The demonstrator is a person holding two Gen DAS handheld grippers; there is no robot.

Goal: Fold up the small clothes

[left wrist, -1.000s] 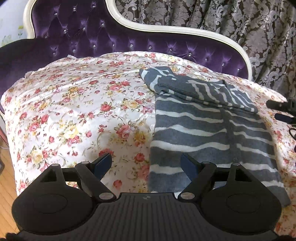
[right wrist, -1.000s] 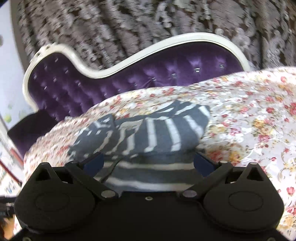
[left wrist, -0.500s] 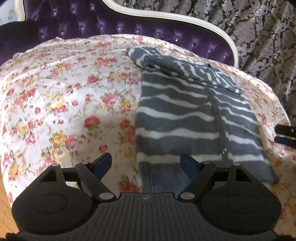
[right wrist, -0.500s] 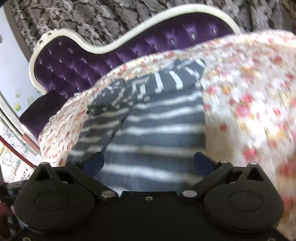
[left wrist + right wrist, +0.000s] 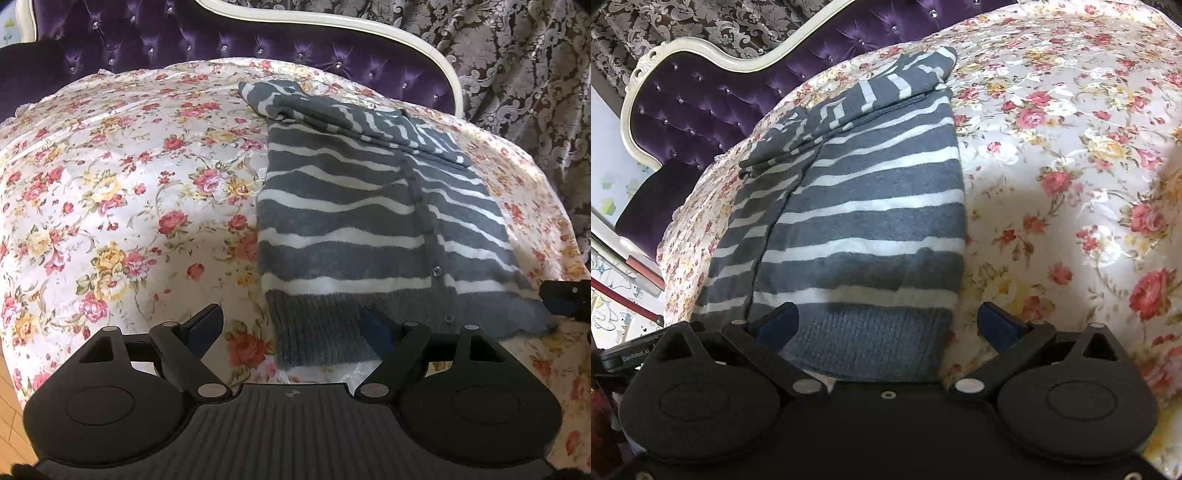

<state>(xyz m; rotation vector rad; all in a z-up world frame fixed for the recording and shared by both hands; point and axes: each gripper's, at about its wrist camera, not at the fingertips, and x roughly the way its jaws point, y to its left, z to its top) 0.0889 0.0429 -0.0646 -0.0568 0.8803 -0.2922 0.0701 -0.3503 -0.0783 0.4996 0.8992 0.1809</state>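
Note:
A grey cardigan with white stripes (image 5: 354,221) lies flat on the floral bedspread (image 5: 110,184), sleeves folded across its far end and the ribbed hem nearest me. It also shows in the right wrist view (image 5: 871,206). My left gripper (image 5: 291,325) is open and empty, low over the hem's left corner. My right gripper (image 5: 886,323) is open and empty, low over the hem's right corner. The right gripper's tip shows at the right edge of the left wrist view (image 5: 569,295).
A purple tufted headboard with a white frame (image 5: 295,48) stands behind the bed, and patterned curtains (image 5: 517,74) hang beyond it. Wooden floor (image 5: 7,424) shows at the bed's left edge.
Both grippers have moved back from the sweater's far end toward its hem and dropped lower. The sweater lies as before.

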